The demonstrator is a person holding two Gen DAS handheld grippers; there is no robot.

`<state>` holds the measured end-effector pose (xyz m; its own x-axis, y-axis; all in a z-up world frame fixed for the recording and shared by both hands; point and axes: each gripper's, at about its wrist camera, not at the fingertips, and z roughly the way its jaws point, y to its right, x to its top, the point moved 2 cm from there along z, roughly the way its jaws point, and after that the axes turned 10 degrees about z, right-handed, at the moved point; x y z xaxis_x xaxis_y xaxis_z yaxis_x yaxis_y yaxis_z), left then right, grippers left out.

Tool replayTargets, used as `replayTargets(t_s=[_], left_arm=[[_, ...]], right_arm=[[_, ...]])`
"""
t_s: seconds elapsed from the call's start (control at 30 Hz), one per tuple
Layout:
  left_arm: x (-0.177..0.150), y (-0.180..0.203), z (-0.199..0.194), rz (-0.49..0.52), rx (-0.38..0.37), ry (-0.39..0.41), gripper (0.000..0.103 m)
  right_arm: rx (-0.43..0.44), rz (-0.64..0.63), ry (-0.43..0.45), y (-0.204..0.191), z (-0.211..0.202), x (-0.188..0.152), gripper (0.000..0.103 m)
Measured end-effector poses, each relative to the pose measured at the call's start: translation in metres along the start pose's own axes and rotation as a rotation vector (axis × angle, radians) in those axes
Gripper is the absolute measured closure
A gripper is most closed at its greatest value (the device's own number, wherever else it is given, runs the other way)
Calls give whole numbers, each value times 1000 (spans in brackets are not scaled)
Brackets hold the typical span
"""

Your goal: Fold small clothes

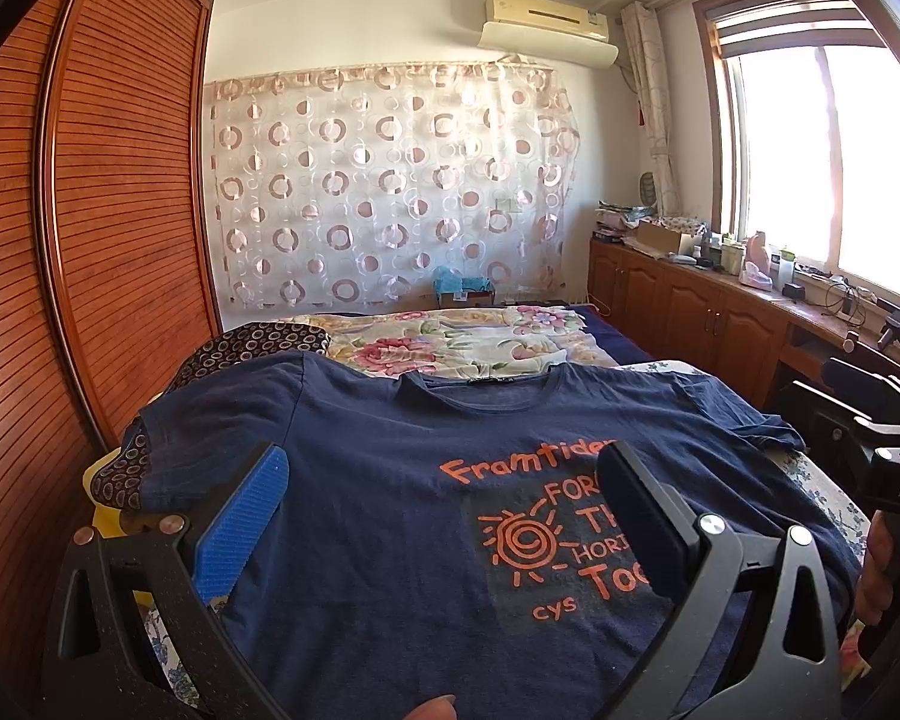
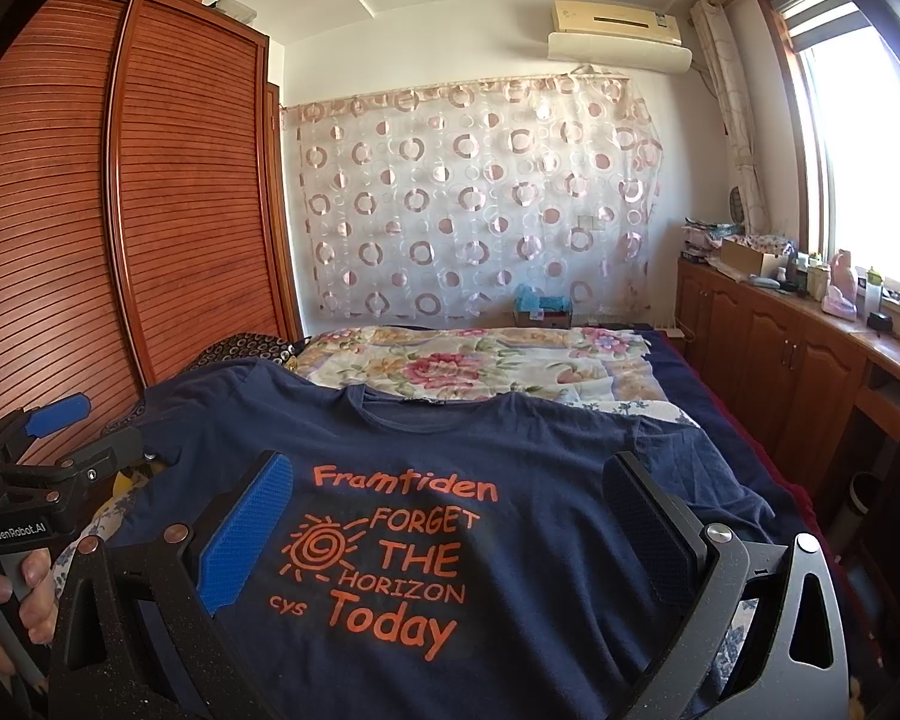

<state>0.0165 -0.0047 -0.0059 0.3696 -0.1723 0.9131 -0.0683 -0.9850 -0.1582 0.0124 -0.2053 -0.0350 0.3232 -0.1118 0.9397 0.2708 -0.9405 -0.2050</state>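
A navy T-shirt (image 1: 390, 480) with orange print lies flat and face up on the bed, collar away from me; it also shows in the right wrist view (image 2: 510, 468). My left gripper (image 1: 444, 474) is open and empty, hovering over the shirt's lower half. My right gripper (image 2: 450, 480) is open and empty, also above the shirt's lower half. The left gripper shows at the left edge of the right wrist view (image 2: 54, 420). The right gripper's body shows at the right edge of the left wrist view (image 1: 882, 450).
A floral quilt (image 1: 450, 342) covers the bed beyond the shirt. A dark circle-patterned cloth (image 1: 240, 348) lies at the shirt's left. A wooden wardrobe (image 1: 90, 210) stands on the left, low cabinets with clutter (image 1: 720, 300) on the right under the window.
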Motion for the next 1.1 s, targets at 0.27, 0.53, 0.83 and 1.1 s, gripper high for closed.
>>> replayTargets(t_s=[0.27,0.53,0.83,1.1], left_arm=[[0,0,0,1,1,0,0],[0,0,0,2,2,1,0],[0,1,0,3,1,1,0],[-2,1,0,1,3,-9,0]], right_arm=[[-1,2,2,0,-1,0,0],[0,3,0,-2,0,1,0],[-1,5,1,-1,0,1,0],[10,1,-18,-2,6,-2,0]])
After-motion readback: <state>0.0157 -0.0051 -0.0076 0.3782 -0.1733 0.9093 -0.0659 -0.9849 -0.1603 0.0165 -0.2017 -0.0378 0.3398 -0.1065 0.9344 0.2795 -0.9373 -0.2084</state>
